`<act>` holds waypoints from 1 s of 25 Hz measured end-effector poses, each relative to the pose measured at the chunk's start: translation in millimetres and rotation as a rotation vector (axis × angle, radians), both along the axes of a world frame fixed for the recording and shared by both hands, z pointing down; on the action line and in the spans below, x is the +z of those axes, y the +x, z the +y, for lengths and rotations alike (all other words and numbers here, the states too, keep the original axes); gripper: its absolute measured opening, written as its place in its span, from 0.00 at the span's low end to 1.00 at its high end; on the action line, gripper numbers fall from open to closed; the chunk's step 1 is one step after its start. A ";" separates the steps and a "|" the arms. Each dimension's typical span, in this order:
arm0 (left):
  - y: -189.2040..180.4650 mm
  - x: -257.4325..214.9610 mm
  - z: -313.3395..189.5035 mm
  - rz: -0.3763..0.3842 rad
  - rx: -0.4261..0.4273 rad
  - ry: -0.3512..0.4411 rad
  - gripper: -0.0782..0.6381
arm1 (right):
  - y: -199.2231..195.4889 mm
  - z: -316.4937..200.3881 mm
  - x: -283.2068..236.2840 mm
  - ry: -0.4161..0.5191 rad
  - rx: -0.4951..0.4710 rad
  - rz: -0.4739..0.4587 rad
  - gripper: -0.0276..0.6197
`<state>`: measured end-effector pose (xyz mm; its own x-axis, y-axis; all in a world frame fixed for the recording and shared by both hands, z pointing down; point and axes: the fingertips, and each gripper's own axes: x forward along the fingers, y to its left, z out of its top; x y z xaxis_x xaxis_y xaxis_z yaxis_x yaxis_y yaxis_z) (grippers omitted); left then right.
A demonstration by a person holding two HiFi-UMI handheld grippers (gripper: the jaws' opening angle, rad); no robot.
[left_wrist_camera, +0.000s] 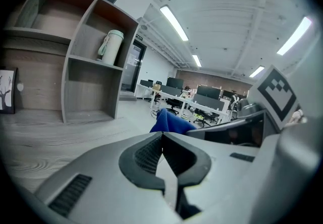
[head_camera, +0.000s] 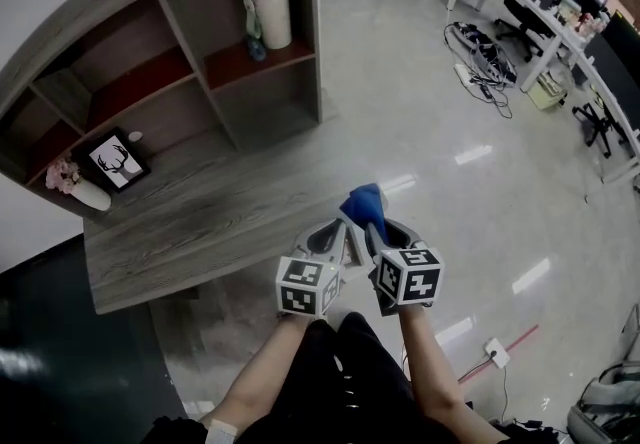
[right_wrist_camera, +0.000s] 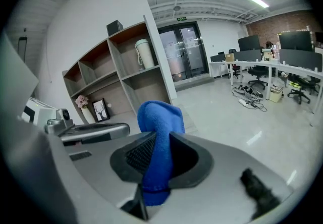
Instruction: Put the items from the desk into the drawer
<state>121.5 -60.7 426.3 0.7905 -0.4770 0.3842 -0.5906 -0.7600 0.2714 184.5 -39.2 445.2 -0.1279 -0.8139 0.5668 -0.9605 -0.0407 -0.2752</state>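
Gripping blue cloth (right_wrist_camera: 159, 132) in right hand-held gripper (right_wrist_camera: 157, 160), frame centre; left hand-held gripper (left_wrist_camera: 162, 140) closed, empty. Keep pinch firm; clear tabletop (head_camera: 200, 222) edge; locate drawer, unseen.

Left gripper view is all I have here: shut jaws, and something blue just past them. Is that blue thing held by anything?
Observer: Yes. The right gripper view shows the right gripper clamped on it. It is a blue cloth that sticks up past the jaws.
Operator: Where do the two grippers sit relative to the desk?
Observer: In the head view the left gripper and the right one are side by side, close to the front edge of the desk, near its right end.
Operator: What's on the desk?
Observer: The head view shows a white vase with pink flowers beside a framed picture, at the back left.
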 end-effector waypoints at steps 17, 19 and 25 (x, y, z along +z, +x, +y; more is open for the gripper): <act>-17.8 50.2 20.4 -0.056 -0.039 -0.071 0.12 | -20.0 26.5 58.2 -0.095 -0.043 -0.041 0.17; -20.1 56.8 22.1 -0.061 -0.047 -0.084 0.12 | -22.0 29.1 65.1 -0.105 -0.044 -0.048 0.17; -23.5 75.5 27.4 -0.064 -0.070 -0.124 0.12 | -30.9 39.7 89.9 -0.147 -0.064 -0.054 0.17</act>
<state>98.1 -33.2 501.8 0.7291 -0.4761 0.4917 -0.6599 -0.6795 0.3207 153.7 0.4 535.1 -0.2100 -0.7120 0.6701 -0.9465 -0.0236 -0.3218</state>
